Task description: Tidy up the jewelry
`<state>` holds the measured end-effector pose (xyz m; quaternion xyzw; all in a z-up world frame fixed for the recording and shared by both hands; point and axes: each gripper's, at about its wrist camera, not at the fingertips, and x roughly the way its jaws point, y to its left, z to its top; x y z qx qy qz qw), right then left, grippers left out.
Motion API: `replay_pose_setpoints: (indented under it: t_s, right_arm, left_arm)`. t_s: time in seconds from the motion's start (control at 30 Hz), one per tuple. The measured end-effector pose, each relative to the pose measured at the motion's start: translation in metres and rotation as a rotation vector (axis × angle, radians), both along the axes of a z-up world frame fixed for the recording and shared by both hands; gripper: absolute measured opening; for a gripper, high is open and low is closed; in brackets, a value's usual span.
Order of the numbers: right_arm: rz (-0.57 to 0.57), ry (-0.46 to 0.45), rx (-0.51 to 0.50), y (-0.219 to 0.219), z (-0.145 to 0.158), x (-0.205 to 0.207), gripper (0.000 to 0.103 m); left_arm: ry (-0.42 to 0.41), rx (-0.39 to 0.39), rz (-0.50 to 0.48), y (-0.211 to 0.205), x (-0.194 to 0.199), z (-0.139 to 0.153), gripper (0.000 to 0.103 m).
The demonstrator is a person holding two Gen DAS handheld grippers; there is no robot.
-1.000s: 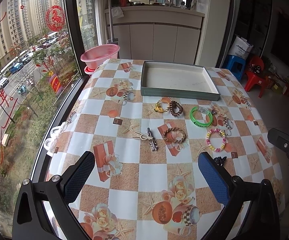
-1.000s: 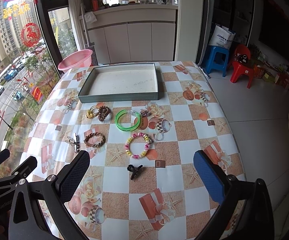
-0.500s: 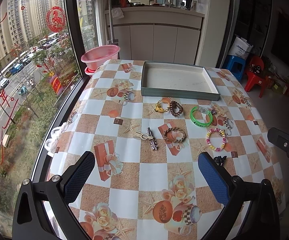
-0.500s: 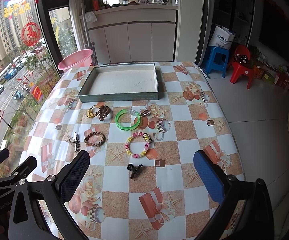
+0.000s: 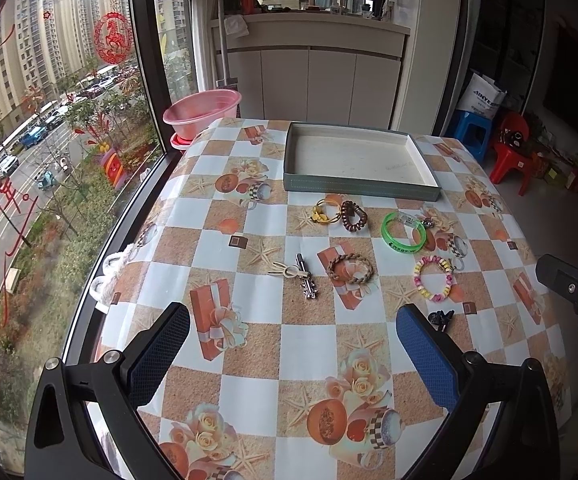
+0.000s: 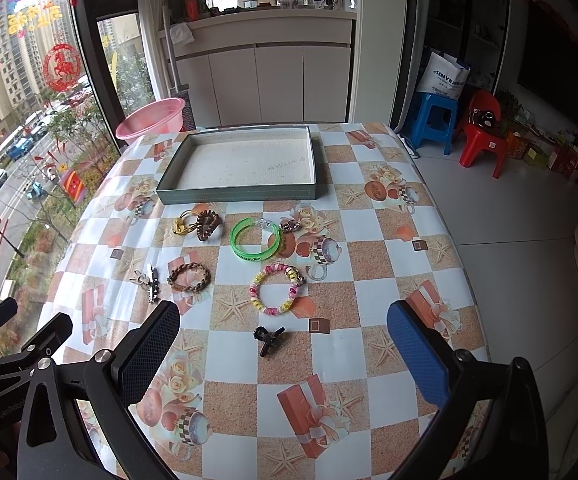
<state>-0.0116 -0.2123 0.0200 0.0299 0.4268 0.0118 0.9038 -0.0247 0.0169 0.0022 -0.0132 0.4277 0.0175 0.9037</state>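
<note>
Left wrist view: left tongs (image 5: pixel 293 354) spread wide and empty above the tabletop (image 5: pixel 249 312); jewelry scattered loose in front of the empty tray (image 5: pixel 359 192) — green bangle (image 5: pixel 403 232), braided bracelet (image 5: pixel 349 269), metal clip (image 5: pixel 306 278)

Right wrist view: right tongs (image 6: pixel 283 350) likewise gaping, gripping nothing, poised over the black claw clip (image 6: pixel 269 336), with the bead bracelet (image 6: pixel 275 289) just beyond. Probably the very start, nothing sorted yet. Next: lowering onto one piece, pinching it, carrying it across to the tray
</note>
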Motion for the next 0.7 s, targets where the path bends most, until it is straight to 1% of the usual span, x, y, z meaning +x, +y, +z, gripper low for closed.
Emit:
replay_pose_setpoints:
  t_s: [0.7]
  right_arm:
    - [0.000,0.009,-0.011,0.0009,-0.0002,-0.0022,0.103]
  left_arm:
    - [0.001,0.000,0.002,0.0003,-0.0009,-0.0013,0.103]
